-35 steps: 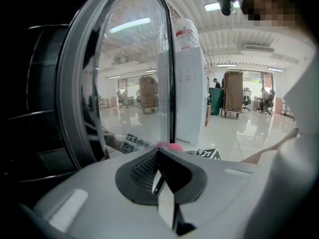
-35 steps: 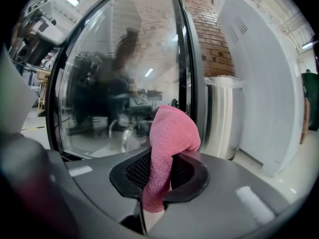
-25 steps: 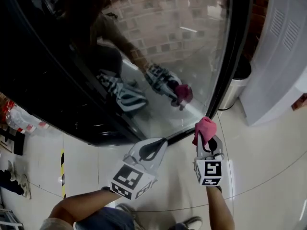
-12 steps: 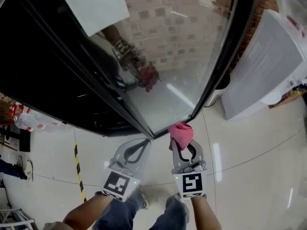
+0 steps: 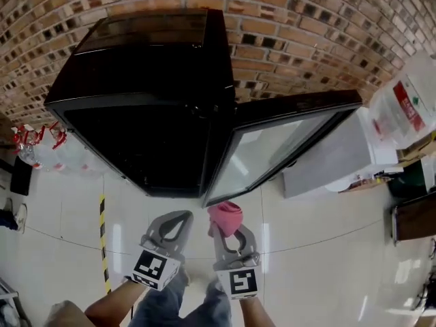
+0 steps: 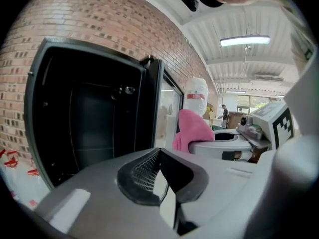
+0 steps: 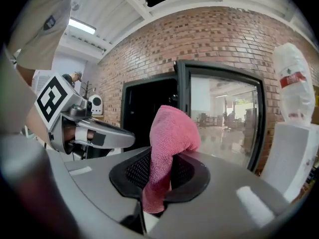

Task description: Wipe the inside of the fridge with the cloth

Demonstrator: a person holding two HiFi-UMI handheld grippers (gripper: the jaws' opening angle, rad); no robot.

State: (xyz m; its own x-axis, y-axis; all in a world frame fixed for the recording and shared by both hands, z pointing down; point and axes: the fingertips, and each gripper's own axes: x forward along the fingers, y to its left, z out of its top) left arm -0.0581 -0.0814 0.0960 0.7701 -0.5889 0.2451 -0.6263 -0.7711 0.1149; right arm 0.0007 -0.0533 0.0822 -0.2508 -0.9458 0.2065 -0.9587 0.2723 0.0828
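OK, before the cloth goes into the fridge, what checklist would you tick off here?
1. Fridge door open: ok.
2. Cloth clamped in right gripper: ok.
3. Left gripper shut and empty: ok.
4. Cloth inside the fridge: not ok, it is outside, in front of the opening.
5. Dirt or contents in the interior: cannot tell, too dark.

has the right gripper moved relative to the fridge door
Yes. The right gripper, holding the cloth, shifted along the fridge door's lower edge toward its near corner.
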